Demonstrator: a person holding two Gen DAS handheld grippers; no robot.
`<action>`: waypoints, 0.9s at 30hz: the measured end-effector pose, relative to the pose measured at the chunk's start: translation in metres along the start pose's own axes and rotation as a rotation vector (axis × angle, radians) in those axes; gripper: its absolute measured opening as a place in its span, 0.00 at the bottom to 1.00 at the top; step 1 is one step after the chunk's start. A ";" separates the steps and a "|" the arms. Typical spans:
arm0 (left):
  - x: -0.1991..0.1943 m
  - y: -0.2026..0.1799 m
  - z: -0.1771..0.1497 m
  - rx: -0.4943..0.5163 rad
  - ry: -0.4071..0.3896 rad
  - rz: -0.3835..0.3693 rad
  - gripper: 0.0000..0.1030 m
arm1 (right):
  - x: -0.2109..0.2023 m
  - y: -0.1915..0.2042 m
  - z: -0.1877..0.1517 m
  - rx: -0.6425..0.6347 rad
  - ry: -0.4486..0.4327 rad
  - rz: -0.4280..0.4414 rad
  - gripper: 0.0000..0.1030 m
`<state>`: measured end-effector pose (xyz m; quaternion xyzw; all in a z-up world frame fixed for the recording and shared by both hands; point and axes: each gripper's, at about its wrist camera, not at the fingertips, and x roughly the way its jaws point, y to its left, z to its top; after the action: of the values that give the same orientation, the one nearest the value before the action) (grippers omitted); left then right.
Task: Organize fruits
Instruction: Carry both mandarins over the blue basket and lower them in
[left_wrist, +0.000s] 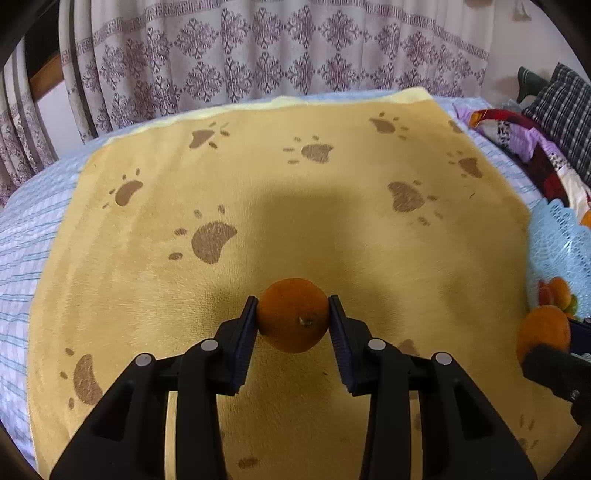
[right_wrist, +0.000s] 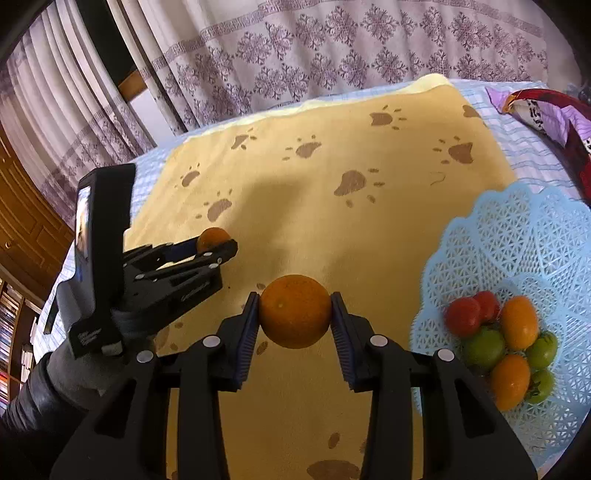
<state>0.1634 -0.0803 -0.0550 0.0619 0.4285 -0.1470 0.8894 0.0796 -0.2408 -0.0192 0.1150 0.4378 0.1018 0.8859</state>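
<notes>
Now one orange (left_wrist: 292, 314) is clamped by the left gripper (left_wrist: 292, 317), another orange (right_wrist: 294, 311) by the right gripper (right_wrist: 294, 314); the basket (right_wrist: 517, 236) is seen at three o'clock.

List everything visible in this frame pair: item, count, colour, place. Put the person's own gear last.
Oranges: 2, orange, one clamped in the left gripper, one in the right gripper.
Basket: 1, light blue lattice plastic, right edge of the blanket.
Tomatoes: about 8, red, green and orange-yellow, in the basket.
Blanket: 1, yellow with brown paw prints, over a blue-striped sheet.
Curtain: white with purple pattern, behind.
Left gripper: black, shut on an orange.
Right gripper: black, shut on an orange.
</notes>
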 end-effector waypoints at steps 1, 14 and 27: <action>-0.005 -0.002 0.001 0.002 -0.010 0.005 0.37 | -0.003 0.000 0.001 0.002 -0.007 0.002 0.38; -0.067 -0.030 0.010 0.036 -0.124 0.010 0.37 | -0.047 0.003 0.013 0.010 -0.114 0.014 0.38; -0.105 -0.067 0.014 0.076 -0.190 -0.034 0.37 | -0.086 -0.016 0.008 0.016 -0.176 -0.041 0.38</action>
<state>0.0908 -0.1256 0.0363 0.0742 0.3374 -0.1834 0.9203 0.0359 -0.2811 0.0456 0.1214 0.3615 0.0699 0.9218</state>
